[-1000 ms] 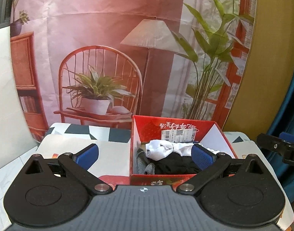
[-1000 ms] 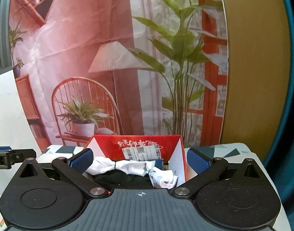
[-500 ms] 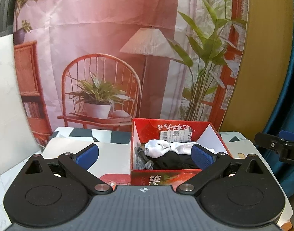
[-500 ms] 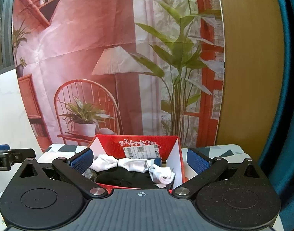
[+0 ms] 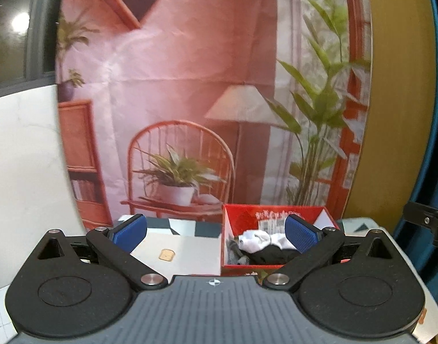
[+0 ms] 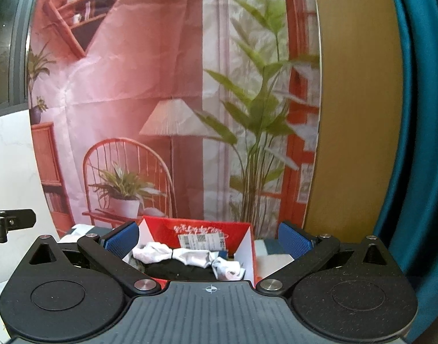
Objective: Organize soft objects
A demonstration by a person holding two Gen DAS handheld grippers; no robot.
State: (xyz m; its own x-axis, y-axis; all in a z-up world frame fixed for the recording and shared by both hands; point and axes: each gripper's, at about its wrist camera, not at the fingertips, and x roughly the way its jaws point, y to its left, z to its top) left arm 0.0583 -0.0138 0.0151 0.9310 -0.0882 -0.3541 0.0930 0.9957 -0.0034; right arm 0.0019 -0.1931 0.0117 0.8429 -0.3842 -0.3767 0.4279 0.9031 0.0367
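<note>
1. Left gripper (image 5: 216, 233): fingers spread wide, nothing between them. It sits short of the red box (image 5: 276, 268), which lies toward its right finger.
2. Right gripper (image 6: 208, 239): fingers likewise spread wide and empty, framing the same red box (image 6: 249, 250) from the near side.
3. Location of the task's things: the white socks (image 6: 187, 255) lie draped over a black garment (image 6: 175, 271) inside the box. In the left view the white socks (image 5: 259, 239) and black garment (image 5: 272, 255) are confirmed there, with a grey item (image 5: 234, 253) against the box's left wall.
4. Change noted: over the last second both grippers have drawn back and risen from the box. It now appears smaller and lower in both views, and more of the printed backdrop (image 5: 190, 86) shows above it. The finger spread is unchanged.
5. Also revealed: bare surface (image 5: 190, 249) to the left of the box, carrying one small tan item (image 5: 166, 255). No soft things are visible outside the box.
6. Assessment: with the soft things contained and both grippers empty and retreating, the task appears at or near completion. Parts of the surface are hidden behind the gripper bodies, so stray pieces cannot be ruled out.
</note>
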